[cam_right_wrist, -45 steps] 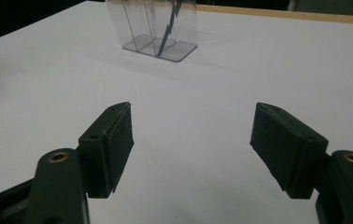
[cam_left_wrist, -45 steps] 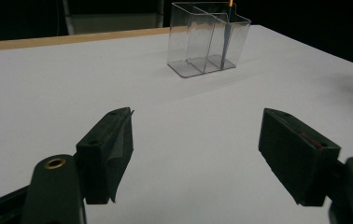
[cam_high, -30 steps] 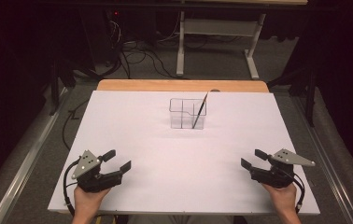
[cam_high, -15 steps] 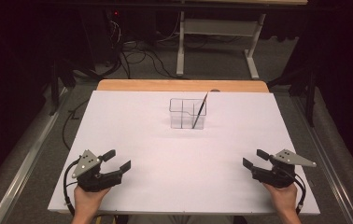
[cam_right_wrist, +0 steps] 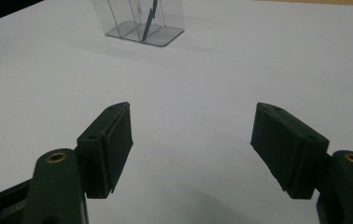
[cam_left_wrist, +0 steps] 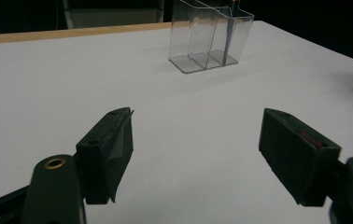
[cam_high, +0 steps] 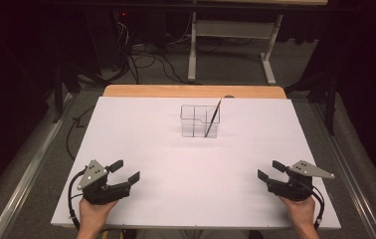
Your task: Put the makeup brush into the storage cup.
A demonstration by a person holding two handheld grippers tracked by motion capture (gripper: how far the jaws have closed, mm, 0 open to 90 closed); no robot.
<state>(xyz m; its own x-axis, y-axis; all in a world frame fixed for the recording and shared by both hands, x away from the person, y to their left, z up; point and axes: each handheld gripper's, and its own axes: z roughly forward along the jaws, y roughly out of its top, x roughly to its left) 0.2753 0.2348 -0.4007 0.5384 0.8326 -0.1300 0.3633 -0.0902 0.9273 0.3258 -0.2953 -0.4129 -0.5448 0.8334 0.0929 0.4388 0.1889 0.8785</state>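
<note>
A clear divided holder [cam_high: 199, 121] is set on the white tabletop [cam_high: 191, 164], near its far edge and about midway across; a thin dark brush [cam_high: 212, 118] is leaned inside its right compartment. The left gripper [cam_high: 125, 170] is held near the front left corner, the right gripper [cam_high: 271, 170] near the front right corner. Both sets of jaws are spread wide, with nothing between them. A broad bare stretch of white surface is left between the grippers and the holder.
</note>
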